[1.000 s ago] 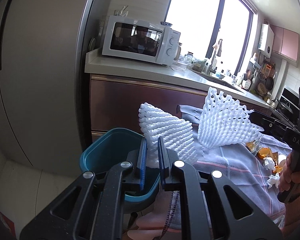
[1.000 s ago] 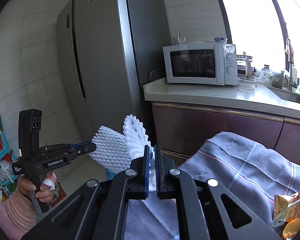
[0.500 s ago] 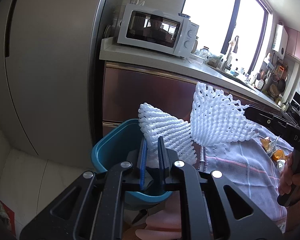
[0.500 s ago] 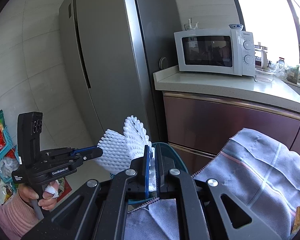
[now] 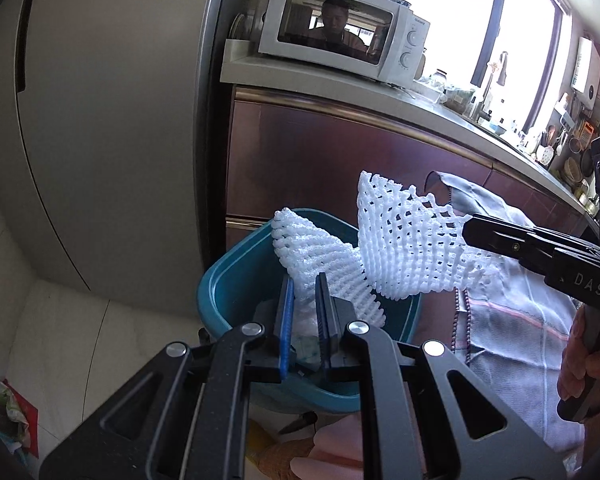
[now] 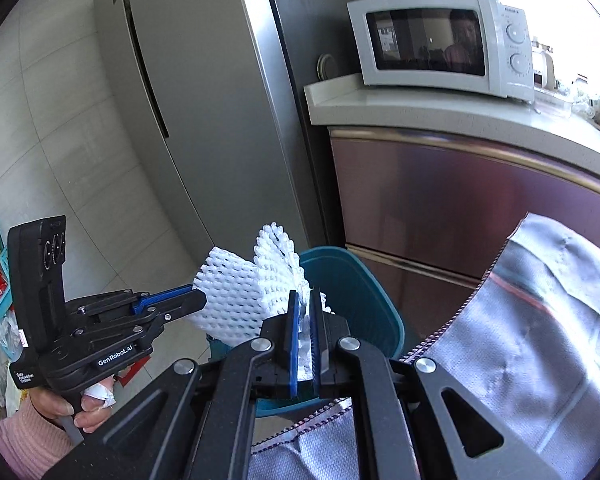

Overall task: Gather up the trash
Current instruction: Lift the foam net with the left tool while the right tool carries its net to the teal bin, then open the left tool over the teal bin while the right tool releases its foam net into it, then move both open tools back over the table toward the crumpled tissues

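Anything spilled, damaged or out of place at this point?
Nothing stands out. Each gripper, left and right, holds a white foam net over the teal bin; no spill shows.

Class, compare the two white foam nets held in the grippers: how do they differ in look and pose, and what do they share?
The left gripper's foam net looks tightly knit and compact; the right gripper's foam net is stretched open, with wide holes. The left gripper's foam net hangs over the teal bin; the right gripper's foam net fans out by the bin's edge, towards the grey cloth. Both are white foam mesh, pinched at one end between fingers.
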Motion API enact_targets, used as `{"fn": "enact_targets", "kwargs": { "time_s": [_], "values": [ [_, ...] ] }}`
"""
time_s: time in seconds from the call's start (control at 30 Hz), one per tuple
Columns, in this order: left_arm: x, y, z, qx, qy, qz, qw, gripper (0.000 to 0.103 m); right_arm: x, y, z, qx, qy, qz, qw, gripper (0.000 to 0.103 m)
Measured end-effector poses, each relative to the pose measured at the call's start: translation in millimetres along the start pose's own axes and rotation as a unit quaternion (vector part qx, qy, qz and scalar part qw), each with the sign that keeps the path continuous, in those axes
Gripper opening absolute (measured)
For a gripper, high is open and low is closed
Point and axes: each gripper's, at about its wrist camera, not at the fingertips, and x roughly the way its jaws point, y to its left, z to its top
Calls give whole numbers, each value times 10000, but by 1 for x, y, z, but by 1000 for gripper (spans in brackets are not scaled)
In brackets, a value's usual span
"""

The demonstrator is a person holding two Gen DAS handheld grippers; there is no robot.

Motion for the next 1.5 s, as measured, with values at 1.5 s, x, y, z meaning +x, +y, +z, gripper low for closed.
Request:
{"fn": "enact_targets", "kwargs": {
  "time_s": [1.5],
  "values": [
    [-5,-78,-11,682,-495,-666,9942,42,-52,-41,-29,452,-68,-71,9989,31]
  ]
}}
